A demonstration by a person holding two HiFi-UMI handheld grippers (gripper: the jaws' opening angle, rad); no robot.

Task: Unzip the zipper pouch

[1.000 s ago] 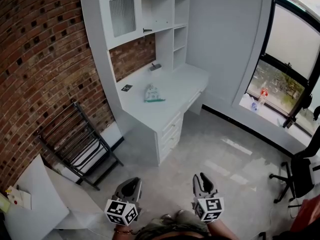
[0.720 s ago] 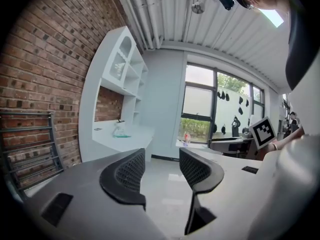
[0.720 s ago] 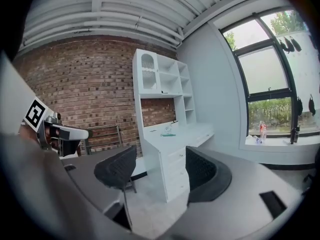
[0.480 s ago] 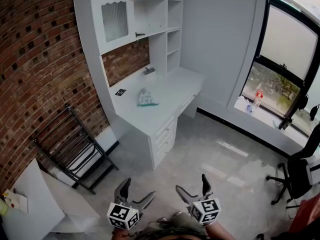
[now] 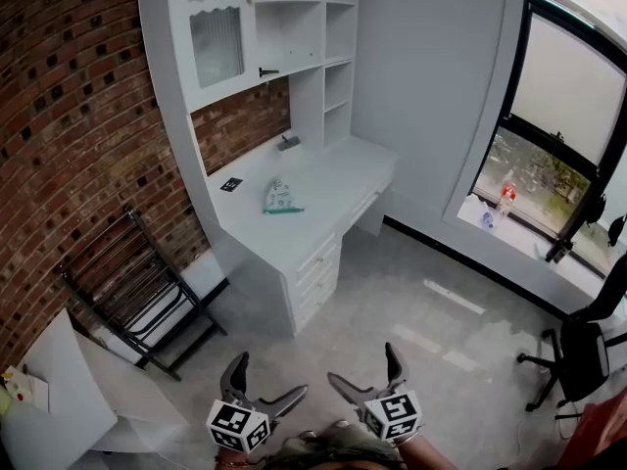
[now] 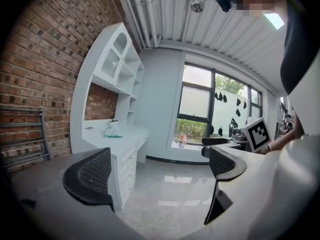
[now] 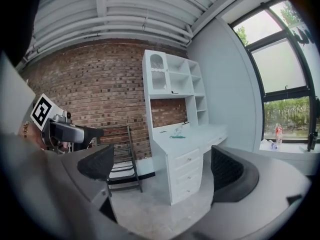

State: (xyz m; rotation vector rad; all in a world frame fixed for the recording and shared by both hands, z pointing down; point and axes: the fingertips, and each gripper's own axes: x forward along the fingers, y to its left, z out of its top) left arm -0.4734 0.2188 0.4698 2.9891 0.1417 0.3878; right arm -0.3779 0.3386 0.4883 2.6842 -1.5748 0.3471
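The zipper pouch (image 5: 279,198), small, pale with a teal edge, stands on a white desk (image 5: 323,225) across the room, far from both grippers. It also shows in the left gripper view as the pouch (image 6: 111,130) and in the right gripper view as the pouch (image 7: 177,132). My left gripper (image 5: 266,380) and right gripper (image 5: 362,368) hang side by side at the bottom edge over bare floor. Both have just been opening and now stand wide open, with nothing between the left gripper's pads (image 6: 90,176) or the right gripper's pads (image 7: 232,176).
A white shelf unit (image 5: 255,27) rises over the desk against a brick wall. A black metal rack (image 5: 137,292) leans left of the desk. A white table (image 5: 49,399) sits at the lower left, an office chair (image 5: 578,351) at the right, under a large window (image 5: 549,155).
Both grippers' jaws swung from shut to wide open. The left gripper shifted a little, and the head view drifted so the desk sits slightly further left.
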